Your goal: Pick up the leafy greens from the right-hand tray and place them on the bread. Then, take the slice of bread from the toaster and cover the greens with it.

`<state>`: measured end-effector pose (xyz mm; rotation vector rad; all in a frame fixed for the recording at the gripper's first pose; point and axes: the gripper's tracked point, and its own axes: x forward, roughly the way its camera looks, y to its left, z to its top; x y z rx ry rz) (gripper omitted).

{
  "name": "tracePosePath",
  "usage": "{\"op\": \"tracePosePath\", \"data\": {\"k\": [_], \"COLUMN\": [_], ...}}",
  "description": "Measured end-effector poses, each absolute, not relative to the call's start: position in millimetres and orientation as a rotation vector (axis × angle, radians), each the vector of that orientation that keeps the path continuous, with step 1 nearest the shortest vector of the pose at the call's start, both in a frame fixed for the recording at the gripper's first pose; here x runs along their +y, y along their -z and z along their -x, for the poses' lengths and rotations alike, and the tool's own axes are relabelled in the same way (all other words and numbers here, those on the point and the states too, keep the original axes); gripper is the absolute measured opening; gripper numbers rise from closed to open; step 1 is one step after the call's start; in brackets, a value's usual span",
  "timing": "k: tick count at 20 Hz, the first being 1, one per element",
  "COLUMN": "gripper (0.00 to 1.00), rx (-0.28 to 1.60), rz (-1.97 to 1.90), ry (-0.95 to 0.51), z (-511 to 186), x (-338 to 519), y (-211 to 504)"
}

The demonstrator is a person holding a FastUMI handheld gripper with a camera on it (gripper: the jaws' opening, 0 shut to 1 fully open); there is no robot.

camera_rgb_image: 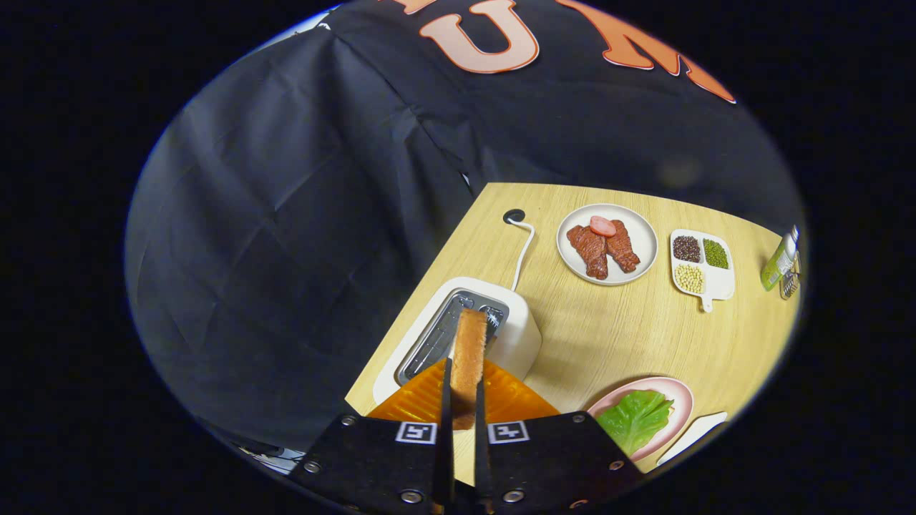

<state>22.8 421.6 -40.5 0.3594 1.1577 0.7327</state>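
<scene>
I had the gripper [461, 390] clamped on the bread slice [469, 357] above the toaster [526, 336] (greens [633, 418] already plated at four o'clock), so covering them came next.

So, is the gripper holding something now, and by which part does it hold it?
Yes. The gripper holds the slice of bread on edge, its two fingers pressing the flat faces at the slice's near end, above the toaster.

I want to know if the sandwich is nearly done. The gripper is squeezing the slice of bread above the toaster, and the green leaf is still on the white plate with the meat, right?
Not quite. In the gripper view the leafy greens lie on the pink plate, not on the white plate with the meat. The gripper does squeeze the bread slice above the toaster.
</scene>
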Motion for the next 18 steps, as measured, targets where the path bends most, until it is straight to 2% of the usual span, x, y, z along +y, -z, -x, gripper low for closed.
{"op": "tracePosePath", "data": {"k": [6,18], "gripper": [0.1,0.1], "rx": [1.094,1.15], "rz": [-0.446,-0.516], "ry": [-0.728,-0.651], "z": [-22.3,5.0], "x": [371.1,295.6], "y": [33.5,104.2]}}
